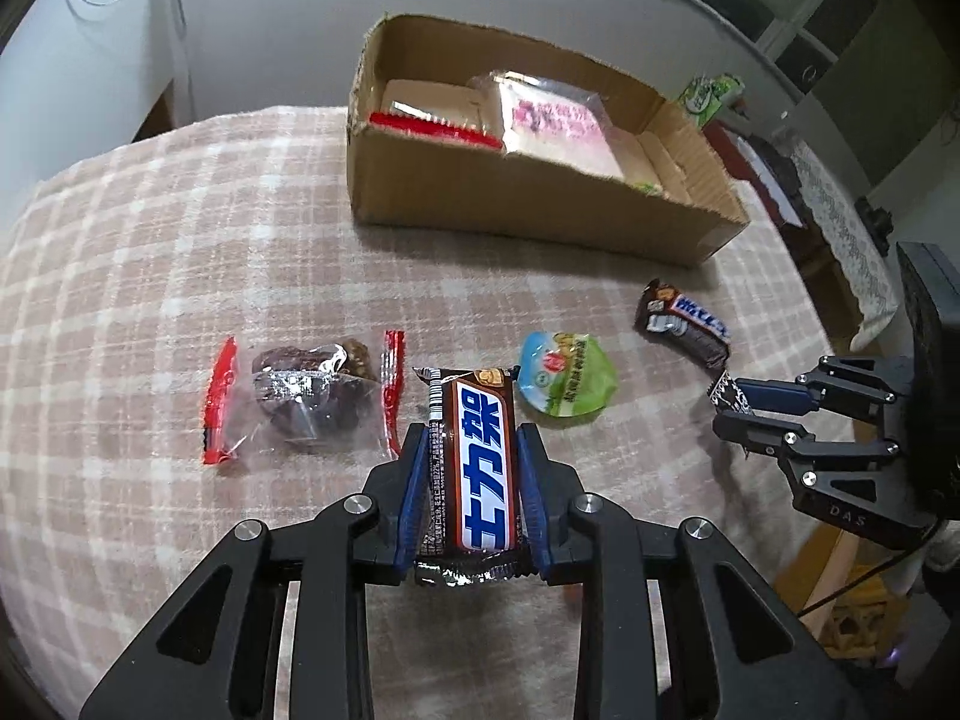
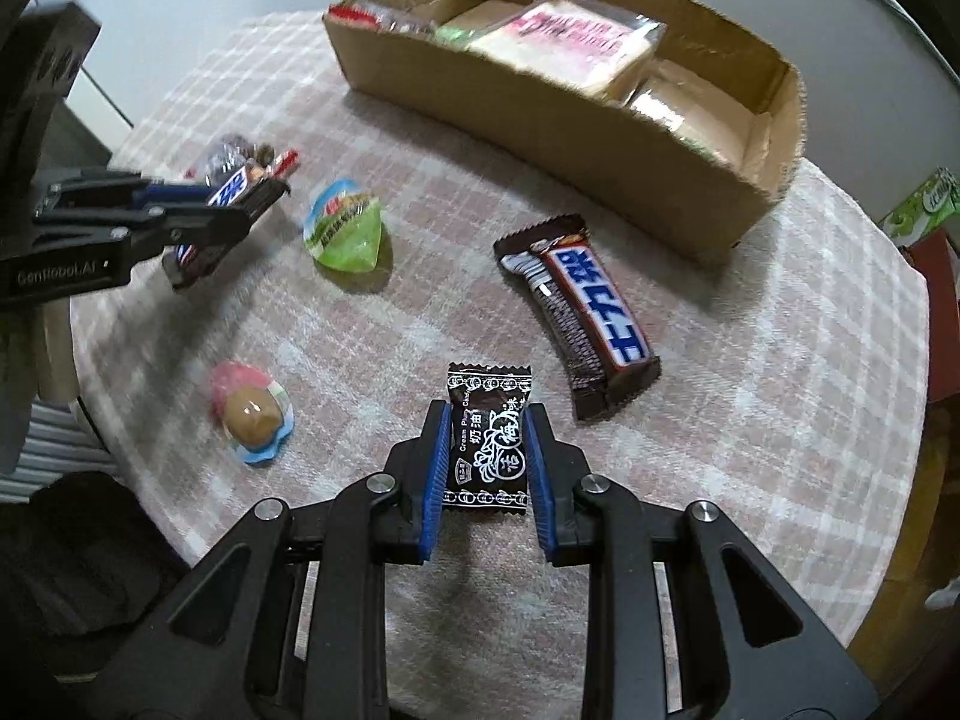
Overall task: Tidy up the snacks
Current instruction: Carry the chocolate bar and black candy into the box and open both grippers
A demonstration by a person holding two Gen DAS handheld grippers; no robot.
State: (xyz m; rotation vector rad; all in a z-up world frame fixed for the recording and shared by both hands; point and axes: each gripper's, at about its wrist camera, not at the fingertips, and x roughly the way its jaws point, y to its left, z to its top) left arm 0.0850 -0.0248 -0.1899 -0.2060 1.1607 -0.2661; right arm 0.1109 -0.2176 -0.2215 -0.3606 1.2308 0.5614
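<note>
Green jelly cup [image 2: 345, 234] lies between both held snacks

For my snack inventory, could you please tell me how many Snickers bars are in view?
2. One Snickers bar is gripped between the left gripper's fingers; the other lies on the tablecloth near the cardboard box. More may be hidden inside it.

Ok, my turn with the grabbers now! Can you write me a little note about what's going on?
Left gripper: shut on a Snickers bar, held above the cloth.
Right gripper: shut on a black plum candy.
Done: the cardboard box at the back already holds a pink-label packet and other snacks.
Left on the table: second Snickers bar, green jelly cup, clear red-edged packet, pink-and-blue wrapped sweet.
Next, probably: drop both held snacks into the box, then collect the rest.
</note>
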